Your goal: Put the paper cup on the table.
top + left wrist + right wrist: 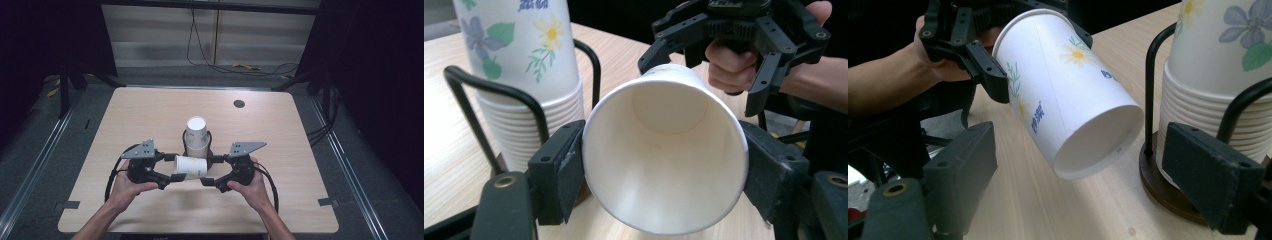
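A pale wooden table (150, 115) stands in a dark room. Above its near middle a paper cup (190, 167) lies on its side in the air, the left gripper (168, 181) clamped on its rim end with the mouth toward that hand. The right gripper (209, 181) faces the cup's base, jaws spread and clear of it, as far as the right gripper view shows. Just behind, a cup stack (196, 136) stands upright in a black wire holder (183, 141).

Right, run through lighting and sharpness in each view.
High view: table evenly lit, surroundings dark, slightly soft. Left gripper view: held cup bright inside and sharp, far hand blurred. Right gripper view: cup crisp, near black pads soft, background black.
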A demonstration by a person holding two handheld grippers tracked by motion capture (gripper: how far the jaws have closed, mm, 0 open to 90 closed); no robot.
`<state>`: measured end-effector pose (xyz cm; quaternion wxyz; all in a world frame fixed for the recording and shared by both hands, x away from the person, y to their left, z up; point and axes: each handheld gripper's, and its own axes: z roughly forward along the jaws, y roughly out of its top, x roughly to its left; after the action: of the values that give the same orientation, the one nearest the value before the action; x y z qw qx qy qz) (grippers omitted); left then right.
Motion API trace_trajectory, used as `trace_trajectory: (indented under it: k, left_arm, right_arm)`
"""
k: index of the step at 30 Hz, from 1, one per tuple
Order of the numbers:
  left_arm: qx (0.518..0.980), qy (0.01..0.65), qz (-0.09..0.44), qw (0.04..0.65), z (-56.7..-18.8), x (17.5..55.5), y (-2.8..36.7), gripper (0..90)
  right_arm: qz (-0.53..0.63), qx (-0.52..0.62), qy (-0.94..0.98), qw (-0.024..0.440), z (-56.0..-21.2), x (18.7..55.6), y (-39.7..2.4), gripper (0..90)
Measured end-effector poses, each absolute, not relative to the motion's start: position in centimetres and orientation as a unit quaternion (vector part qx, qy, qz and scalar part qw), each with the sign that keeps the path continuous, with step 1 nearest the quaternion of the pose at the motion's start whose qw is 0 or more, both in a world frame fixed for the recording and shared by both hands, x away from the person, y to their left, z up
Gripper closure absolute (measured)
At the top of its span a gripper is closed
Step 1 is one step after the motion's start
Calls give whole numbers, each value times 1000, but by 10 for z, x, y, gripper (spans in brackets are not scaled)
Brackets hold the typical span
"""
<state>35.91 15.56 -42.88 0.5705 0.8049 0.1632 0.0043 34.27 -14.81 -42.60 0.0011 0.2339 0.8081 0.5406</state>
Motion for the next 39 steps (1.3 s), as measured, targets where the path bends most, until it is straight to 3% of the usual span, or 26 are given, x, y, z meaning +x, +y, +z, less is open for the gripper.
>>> trace_trajectory:
  k: [26, 39]
  left_arm:
    - [830, 226, 37, 508, -412, 374, 204, 259]
    - [845, 276, 76, 451, -419, 390, 230, 259]
  right_arm:
    - [525, 304, 791, 80, -418, 338, -182, 160]
    - [502, 338, 792, 84, -431, 328, -192, 148]
